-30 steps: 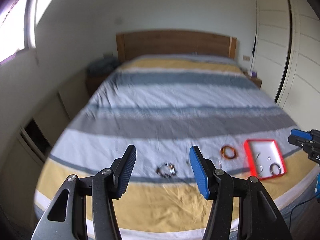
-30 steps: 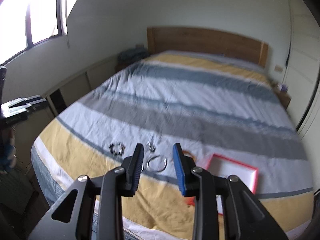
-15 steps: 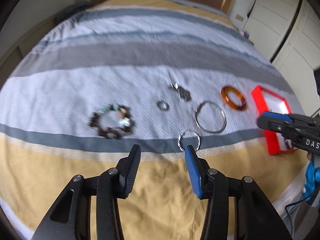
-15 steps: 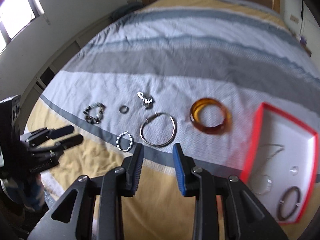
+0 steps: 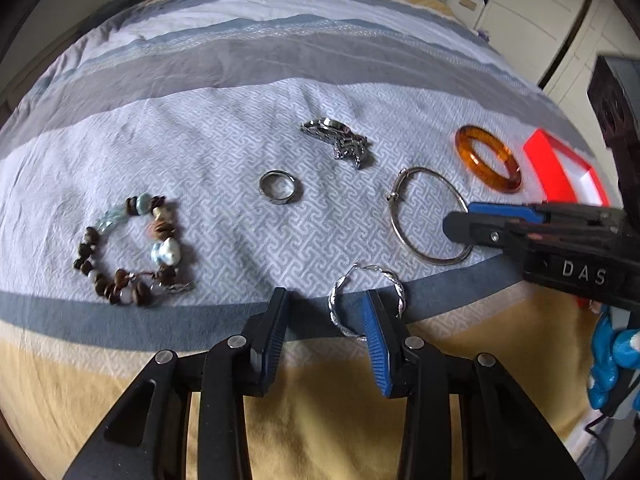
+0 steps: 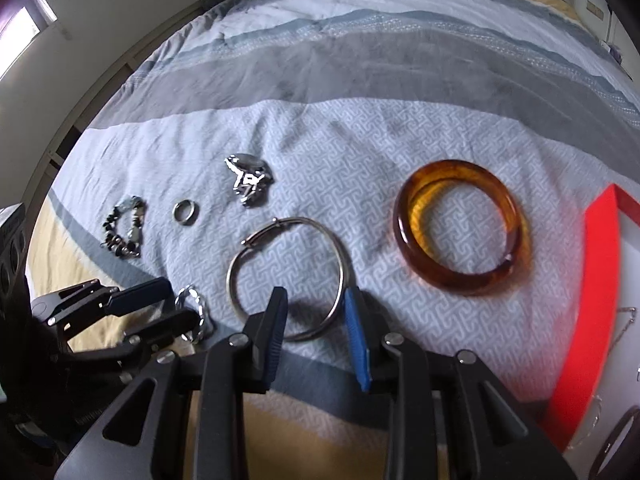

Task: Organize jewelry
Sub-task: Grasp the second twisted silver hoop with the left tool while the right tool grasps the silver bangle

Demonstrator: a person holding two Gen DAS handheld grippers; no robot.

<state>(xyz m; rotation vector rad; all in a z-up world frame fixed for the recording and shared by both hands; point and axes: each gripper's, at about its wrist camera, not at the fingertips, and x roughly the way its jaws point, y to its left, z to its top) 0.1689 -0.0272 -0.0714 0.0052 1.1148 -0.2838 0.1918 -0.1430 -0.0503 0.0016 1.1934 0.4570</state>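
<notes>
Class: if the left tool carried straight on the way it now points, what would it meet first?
Probably the twisted silver hoop: the left tool has its fingers either side of the hoop's left rim, jaws apart, on the striped bedspread. Depth is unclear.

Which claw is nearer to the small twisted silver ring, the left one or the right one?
Left. The left claw has its fingers around one side of the twisted silver ring. The right claw is beside it, at the large thin silver hoop.
</notes>
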